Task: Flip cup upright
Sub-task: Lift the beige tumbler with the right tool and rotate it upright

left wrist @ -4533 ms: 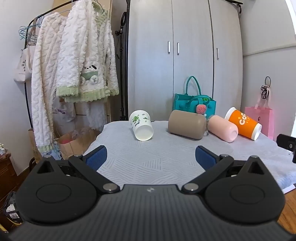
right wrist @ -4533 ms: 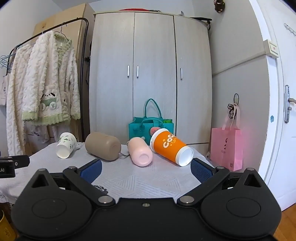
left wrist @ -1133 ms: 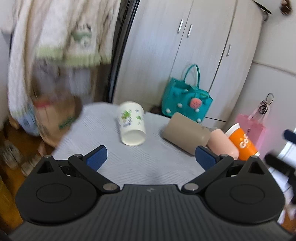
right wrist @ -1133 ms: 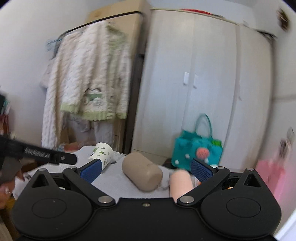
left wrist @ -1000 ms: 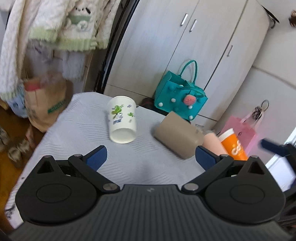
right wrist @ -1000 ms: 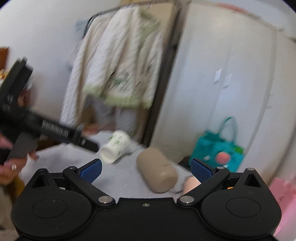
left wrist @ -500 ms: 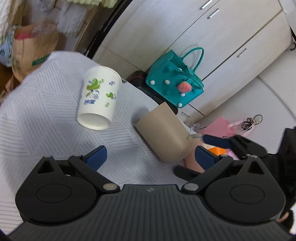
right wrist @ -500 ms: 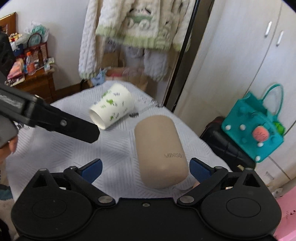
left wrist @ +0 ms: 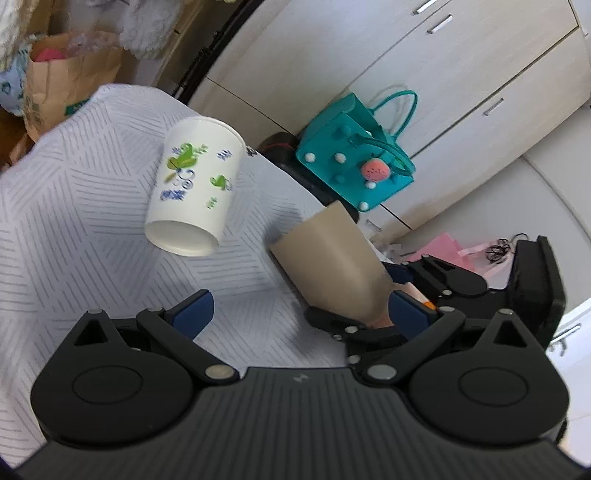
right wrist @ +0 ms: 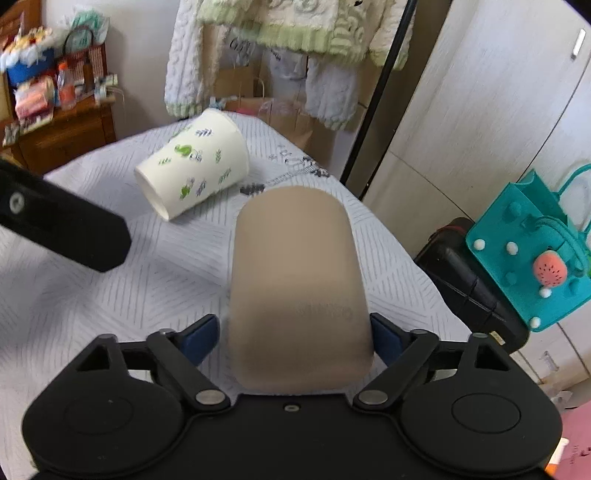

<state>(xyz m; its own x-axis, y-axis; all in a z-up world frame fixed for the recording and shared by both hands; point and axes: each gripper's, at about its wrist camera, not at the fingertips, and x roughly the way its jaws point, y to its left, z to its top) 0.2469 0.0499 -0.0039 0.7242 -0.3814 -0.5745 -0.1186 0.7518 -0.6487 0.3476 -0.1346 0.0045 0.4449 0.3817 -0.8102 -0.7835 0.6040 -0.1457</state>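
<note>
While the tan cup point(right wrist: 295, 280) lies on its side on the cloth point(right wrist: 110, 295), we're only at the approach stage: none of the cups is upright yet, so the grasp, lift & flip are all left

Our right gripper point(right wrist: 291, 338) has its fingers spread w/ the tan cup's near end sitting between the blue pads point(right wrist: 199, 338); whether they touch the cup we can't tell, looks like a small gap on the left side, so we'd call it spread, not pinching. Our left gripper point(left wrist: 301, 312) is spread too, holding nothing, hovering over bare cloth btw the white cup point(left wrist: 194, 188) and the tan one

White cup w/ green prints lies on its side near the tan cup, apart from it, further left. A pink cup point(left wrist: 410, 288) is only a sliver behind the right gripper. Teal bag point(right wrist: 535, 251) and dark case point(right wrist: 469, 273) sit beyond the edge; robes point(right wrist: 295, 33) hang behind

Prob nothing blocks the flip itself, but the left gripper sits close, so we'd judge a risk of knocking it when the cup swings up
</note>
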